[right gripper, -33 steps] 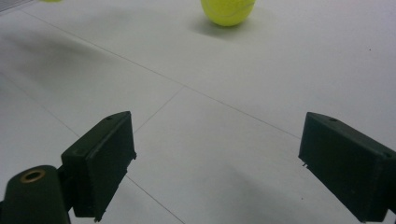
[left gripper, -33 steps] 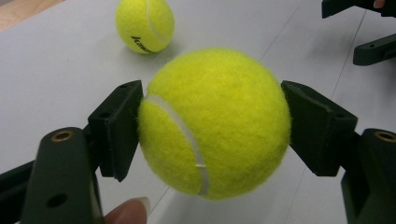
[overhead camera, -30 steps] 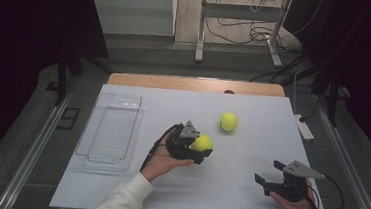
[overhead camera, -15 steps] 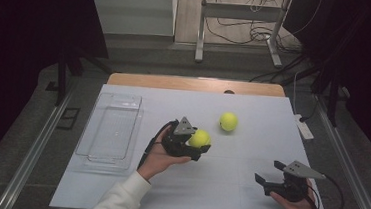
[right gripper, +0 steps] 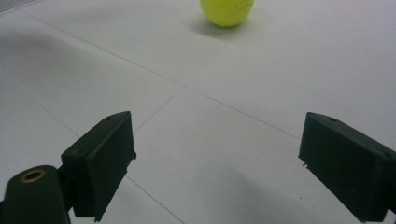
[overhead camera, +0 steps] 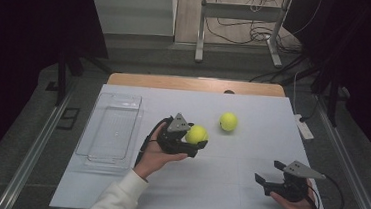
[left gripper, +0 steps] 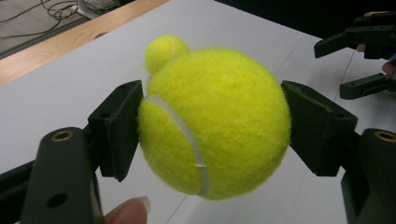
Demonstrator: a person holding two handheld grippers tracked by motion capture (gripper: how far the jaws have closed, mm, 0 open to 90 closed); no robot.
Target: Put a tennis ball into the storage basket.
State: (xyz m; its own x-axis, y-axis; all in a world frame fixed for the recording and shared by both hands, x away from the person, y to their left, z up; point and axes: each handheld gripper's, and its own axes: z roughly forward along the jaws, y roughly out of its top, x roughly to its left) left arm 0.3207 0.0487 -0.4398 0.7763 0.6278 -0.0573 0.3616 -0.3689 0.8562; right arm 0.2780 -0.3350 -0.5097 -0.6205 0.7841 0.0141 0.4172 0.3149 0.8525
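Grip looks sound: left hand-held gripper (overhead camera: 194, 144) clamps the fuzzy yellow tennis ball (left gripper: 215, 123) squarely. Carry it level to the clear plastic tray (overhead camera: 109, 128); right hand-held gripper (overhead camera: 270, 174) idles, jaws apart.

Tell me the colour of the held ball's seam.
White, on the yellow tennis ball; clearest in the left gripper view.

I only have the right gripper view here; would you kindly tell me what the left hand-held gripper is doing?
Observer: The left hand-held gripper is shut on a tennis ball, held off the table.
Operator: Thank you. Is there a container anywhere?
Observer: Yes, a clear tray sits at the table's left side, with nothing in it.
Operator: And the ball ahead of my jaws?
Observer: That second ball lies alone beyond the held one, nearer the far edge.
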